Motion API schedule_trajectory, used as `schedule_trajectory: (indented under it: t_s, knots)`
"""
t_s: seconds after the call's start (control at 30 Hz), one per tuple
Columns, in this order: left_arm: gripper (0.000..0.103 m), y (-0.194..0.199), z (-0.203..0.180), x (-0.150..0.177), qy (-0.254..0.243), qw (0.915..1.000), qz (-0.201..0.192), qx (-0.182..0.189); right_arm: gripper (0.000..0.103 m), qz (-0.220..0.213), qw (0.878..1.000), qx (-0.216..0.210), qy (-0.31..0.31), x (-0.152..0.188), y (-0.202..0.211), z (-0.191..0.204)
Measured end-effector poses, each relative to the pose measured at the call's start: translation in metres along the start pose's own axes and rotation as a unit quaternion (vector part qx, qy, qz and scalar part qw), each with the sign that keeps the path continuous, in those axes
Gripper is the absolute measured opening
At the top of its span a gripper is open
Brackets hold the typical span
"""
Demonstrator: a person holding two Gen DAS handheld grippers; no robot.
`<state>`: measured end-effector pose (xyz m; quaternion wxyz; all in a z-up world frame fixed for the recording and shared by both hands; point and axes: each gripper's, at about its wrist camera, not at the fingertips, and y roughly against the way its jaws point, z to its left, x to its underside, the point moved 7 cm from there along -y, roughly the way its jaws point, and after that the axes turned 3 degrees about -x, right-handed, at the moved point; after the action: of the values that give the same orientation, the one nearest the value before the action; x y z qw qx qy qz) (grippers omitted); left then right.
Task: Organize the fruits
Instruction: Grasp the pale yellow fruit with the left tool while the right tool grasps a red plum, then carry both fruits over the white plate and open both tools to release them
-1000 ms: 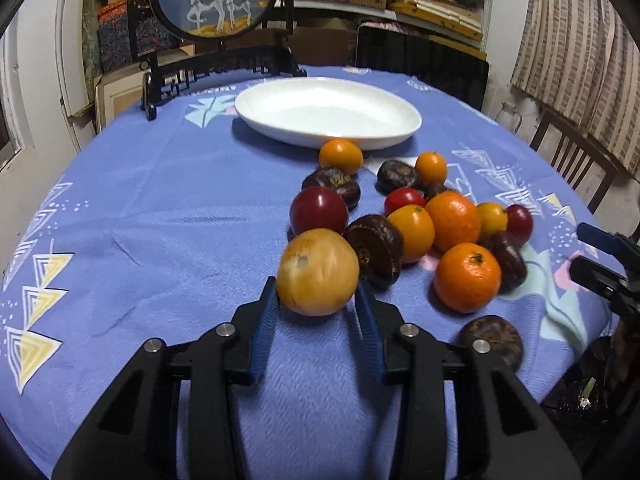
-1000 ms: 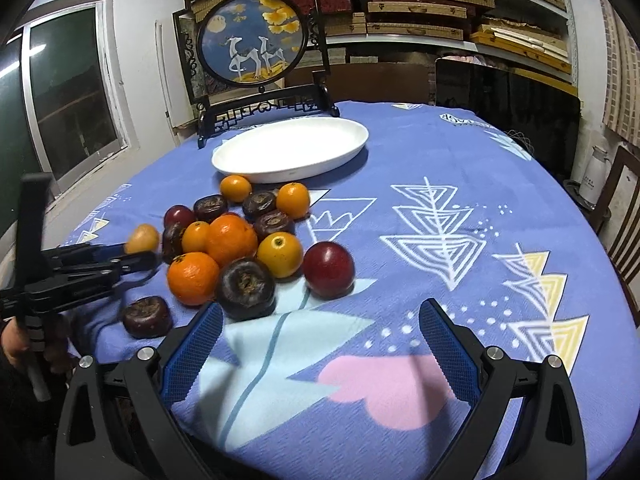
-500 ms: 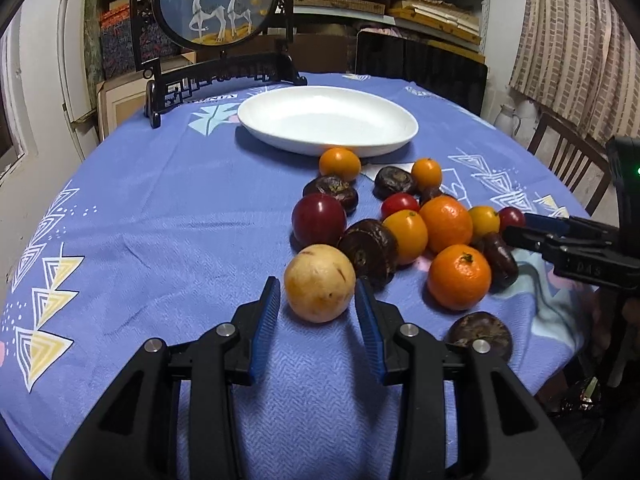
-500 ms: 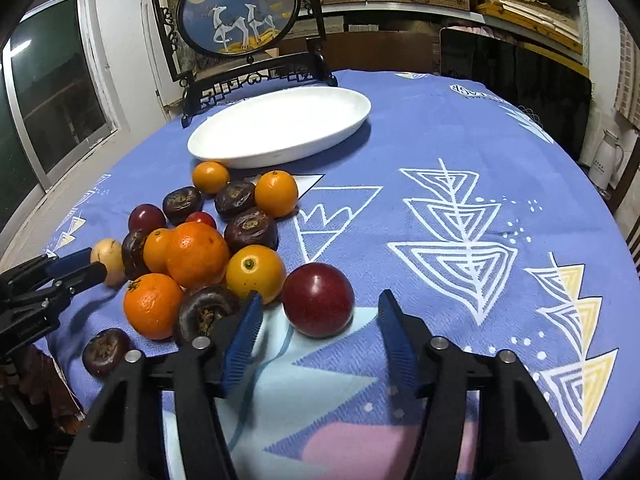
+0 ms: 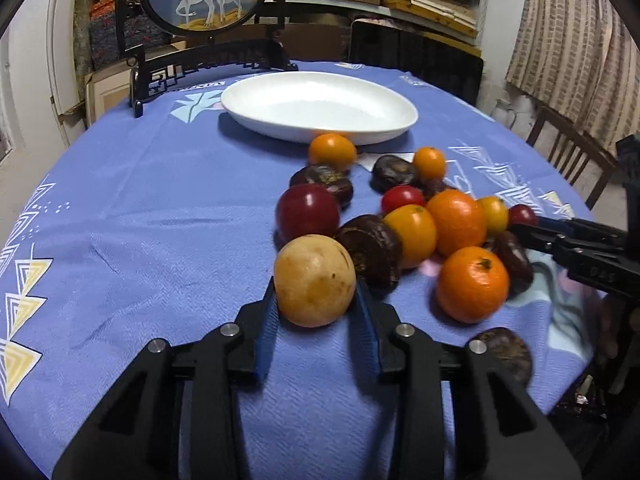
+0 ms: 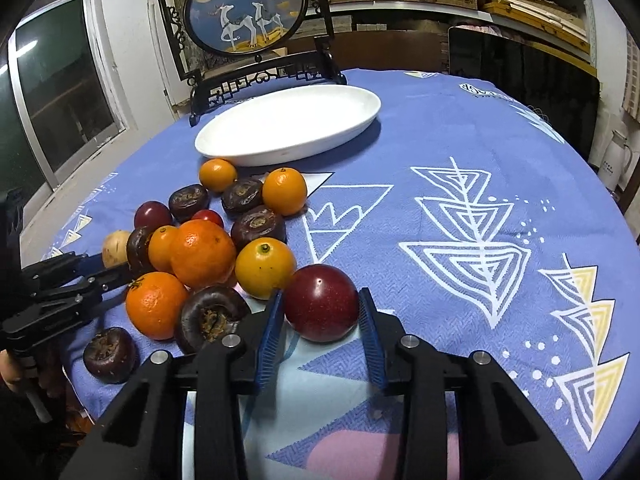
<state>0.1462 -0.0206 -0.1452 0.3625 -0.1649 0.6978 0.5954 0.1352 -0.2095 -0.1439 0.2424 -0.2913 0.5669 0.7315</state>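
A yellow round fruit sits on the blue tablecloth between the blue pads of my left gripper. Its jaws are closing and both pads touch the fruit. My right gripper is closing on a dark red round fruit, with a pad against each side. Between the two lies a pile of oranges and dark brown fruits. Beyond the pile stands a white oval plate with nothing on it. The right wrist view shows the left gripper at the far left.
A framed round deer picture on a black stand rises behind the plate. A wooden chair stands at the table's right side. The tablecloth right of the pile is bare. One dark fruit lies near the table's front edge.
My right gripper moved in to the dark red fruit and its wide-open jaws closed around it. The left gripper stayed around the yellow fruit, with its pads drawn in a little.
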Motion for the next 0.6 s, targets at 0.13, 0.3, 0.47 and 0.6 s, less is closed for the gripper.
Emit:
schedule_trajectory:
  t_s: [0.13,0.3,0.47,0.6]
  knots:
    - [0.035,0.012,-0.002,0.000,-0.003,0.9999,-0.008,0.009,0.037,-0.011,1.000,-0.010,-0.007,0.000,0.007,-0.001]
    - [0.035,0.033,0.001,-0.007,0.004,0.9994,-0.030,0.014,0.038,-0.024,0.999,-0.024,-0.008,-0.003,0.023,0.002]
    - [0.035,0.049,0.002,-0.023,0.008,0.9987,-0.046,0.019,0.038,-0.031,0.998,-0.051,-0.007,-0.022,0.040,0.007]
    - [0.035,0.047,0.001,-0.054,-0.002,0.9986,-0.048,0.023,0.038,-0.035,0.996,-0.075,-0.013,-0.055,0.044,0.006]
